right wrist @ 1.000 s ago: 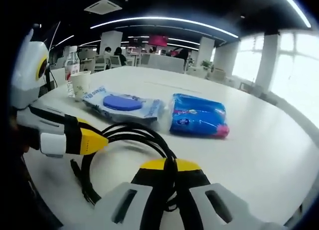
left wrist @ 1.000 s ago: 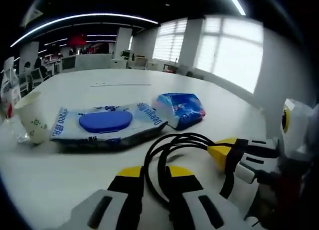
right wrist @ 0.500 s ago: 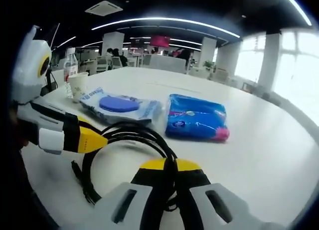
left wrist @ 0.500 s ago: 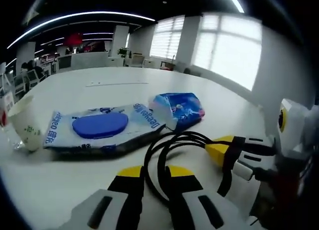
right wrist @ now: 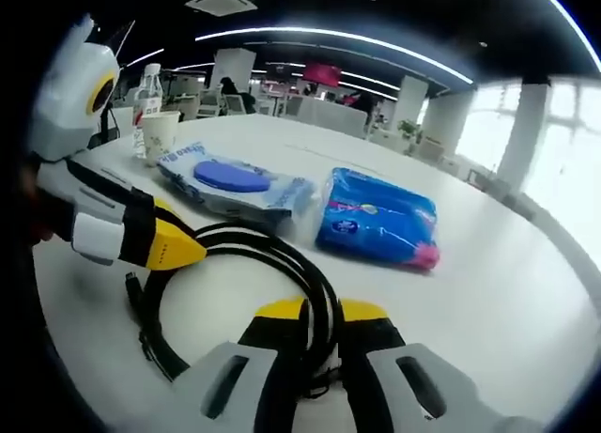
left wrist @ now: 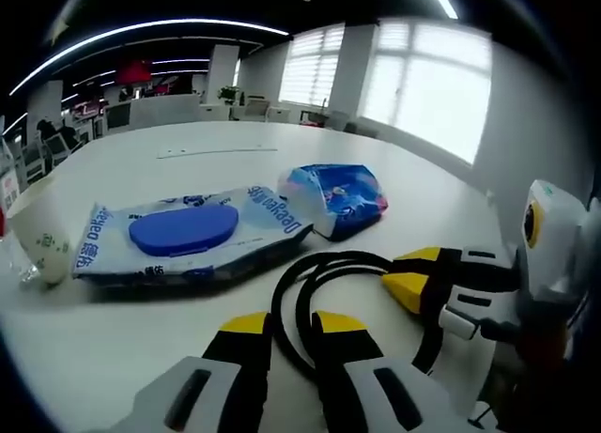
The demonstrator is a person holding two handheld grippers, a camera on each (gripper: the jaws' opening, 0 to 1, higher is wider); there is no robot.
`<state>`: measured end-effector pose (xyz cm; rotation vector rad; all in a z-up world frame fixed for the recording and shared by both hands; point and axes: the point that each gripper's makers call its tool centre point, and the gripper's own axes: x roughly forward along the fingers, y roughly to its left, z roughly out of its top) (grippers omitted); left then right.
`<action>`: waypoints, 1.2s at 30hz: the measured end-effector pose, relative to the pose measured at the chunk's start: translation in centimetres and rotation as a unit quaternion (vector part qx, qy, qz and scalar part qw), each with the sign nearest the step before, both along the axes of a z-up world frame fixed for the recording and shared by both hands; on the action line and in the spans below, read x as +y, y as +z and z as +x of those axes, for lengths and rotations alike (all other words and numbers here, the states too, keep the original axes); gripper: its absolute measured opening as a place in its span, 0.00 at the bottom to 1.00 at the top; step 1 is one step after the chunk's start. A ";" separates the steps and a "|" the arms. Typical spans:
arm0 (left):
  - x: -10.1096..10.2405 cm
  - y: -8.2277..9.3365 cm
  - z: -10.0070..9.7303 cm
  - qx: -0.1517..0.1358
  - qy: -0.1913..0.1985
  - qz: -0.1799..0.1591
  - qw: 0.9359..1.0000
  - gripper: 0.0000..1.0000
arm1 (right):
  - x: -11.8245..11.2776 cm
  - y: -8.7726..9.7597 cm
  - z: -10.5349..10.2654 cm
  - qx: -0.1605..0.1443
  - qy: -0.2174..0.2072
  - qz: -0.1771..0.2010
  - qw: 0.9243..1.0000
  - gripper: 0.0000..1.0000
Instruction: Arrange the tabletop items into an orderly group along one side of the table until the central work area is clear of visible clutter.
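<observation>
Left gripper view: the left gripper [left wrist: 280, 328] at the bottom centre has its fingers nearly closed around a strand of the black cable [left wrist: 324, 275]. If the loop drags, it could snag the wipes pack [left wrist: 183, 238] at centre left.

Right gripper view: the right gripper [right wrist: 322, 318] at the bottom pinches the same cable [right wrist: 282, 264], fingers almost shut. Opposed pulls could slip it or nudge the blue tissue pack [right wrist: 377, 230] across the worktop [right wrist: 507, 292].
</observation>
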<state>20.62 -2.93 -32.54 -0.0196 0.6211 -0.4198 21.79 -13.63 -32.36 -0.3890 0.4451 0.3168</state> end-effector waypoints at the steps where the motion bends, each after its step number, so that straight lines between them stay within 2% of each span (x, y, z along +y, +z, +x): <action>1: 0.0 0.0 0.0 0.000 0.000 0.002 1.000 0.16 | 0.0 0.3 0.1 -0.007 0.002 0.001 1.000 0.18; 5: 0.0 0.0 0.0 -0.008 -0.004 0.013 1.000 0.18 | 0.7 2.7 0.3 -0.050 0.020 0.053 0.997 0.21; 6: 0.1 0.0 0.0 -0.009 -0.005 0.014 1.000 0.18 | 1.1 2.9 0.2 -0.048 0.031 0.069 0.996 0.23; 9: 0.3 0.0 0.1 -0.011 0.000 0.017 1.000 0.21 | 1.6 2.5 -0.1 -0.028 0.039 0.088 0.995 0.31; 14: 0.5 0.0 0.2 -0.017 0.002 0.014 1.000 0.25 | 1.9 1.7 -0.3 -0.020 0.047 0.071 0.996 0.35; 20: 1.1 0.0 0.0 -0.018 0.006 0.019 1.000 0.32 | 2.3 1.9 -0.5 -0.021 0.056 0.079 0.995 0.51; 24: 1.8 0.2 -0.2 -0.018 0.013 0.020 1.000 0.38 | 2.4 2.1 -0.5 -0.026 0.061 0.070 0.995 0.53; 29: 2.5 0.5 -0.4 -0.029 0.017 0.021 0.999 0.41 | 2.6 1.9 -0.8 -0.013 0.056 0.085 0.995 0.61; 32: 2.9 0.9 -0.6 -0.040 0.013 0.028 0.999 0.45 | 2.9 2.1 -0.9 -0.017 0.066 0.083 0.994 0.65; 34: 3.2 1.3 -0.8 -0.051 0.008 0.024 0.998 0.48 | 3.1 2.7 -0.9 -0.034 0.070 0.075 0.994 0.65; 36: 3.4 1.6 -1.1 -0.056 0.004 0.013 0.998 0.53 | 3.3 3.1 -1.0 -0.039 0.075 0.074 0.994 0.67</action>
